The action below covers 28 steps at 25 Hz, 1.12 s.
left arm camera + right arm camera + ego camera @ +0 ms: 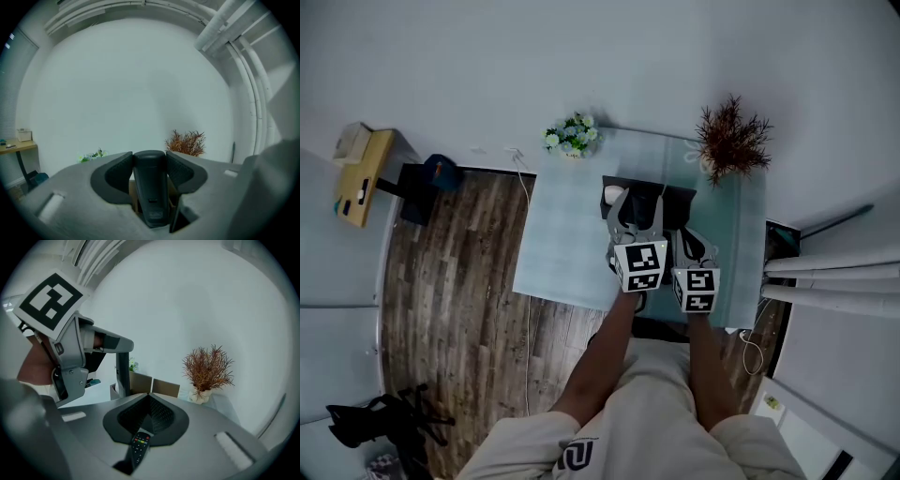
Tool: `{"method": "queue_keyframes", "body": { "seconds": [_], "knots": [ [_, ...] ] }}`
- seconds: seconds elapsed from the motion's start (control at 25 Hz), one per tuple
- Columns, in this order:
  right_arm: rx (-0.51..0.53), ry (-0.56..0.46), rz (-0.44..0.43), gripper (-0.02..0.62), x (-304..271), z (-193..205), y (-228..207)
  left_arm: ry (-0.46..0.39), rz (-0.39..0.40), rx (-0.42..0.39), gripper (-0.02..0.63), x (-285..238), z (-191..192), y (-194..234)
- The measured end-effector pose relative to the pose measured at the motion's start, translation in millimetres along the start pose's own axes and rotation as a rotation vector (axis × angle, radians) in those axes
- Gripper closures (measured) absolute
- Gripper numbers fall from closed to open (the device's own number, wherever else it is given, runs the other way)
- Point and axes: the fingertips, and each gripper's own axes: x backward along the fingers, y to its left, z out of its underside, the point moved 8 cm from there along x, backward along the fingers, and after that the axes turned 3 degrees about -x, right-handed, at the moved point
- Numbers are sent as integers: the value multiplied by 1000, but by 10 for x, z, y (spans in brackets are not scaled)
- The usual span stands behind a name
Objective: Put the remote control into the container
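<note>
Left tongs [150, 157] grip the remote control [151, 192]; right tongs [150, 397] closed (another remote [139, 446] perhaps beneath).

Container [680, 199] on table [562, 234]; plant [731, 141] behind it.

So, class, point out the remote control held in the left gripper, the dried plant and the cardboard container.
remote control [150, 187], left gripper view, middle of its dark body.
dried plant [208, 367], right gripper view, its reddish sprigs.
cardboard container [165, 388], right gripper view, a brown flap.
</note>
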Motion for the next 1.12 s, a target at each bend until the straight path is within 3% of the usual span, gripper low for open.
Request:
{"method": "queue_keyframes", "body": {
  "seconds": [0.24,0.4,0.84,1.0,1.12],
  "knots": [
    [31,-23,-22,594,16,-98,-222,-90,-48,-25,374,-134,-227,-13],
    [39,-27,-21,594,59,-74,-325,-114,-58,-27,374,-225,-152,-38],
    [-33,-33,-8,594,83,217,-624,-7,-115,5,374,-434,411,-53],
    [-98,-74,5,594,34,263,-691,20,-89,-33,374,-457,568,-172],
    [-85,-78,-4,594,-22,267,-684,15,-84,-69,374,-498,616,-217]
  ]
}}
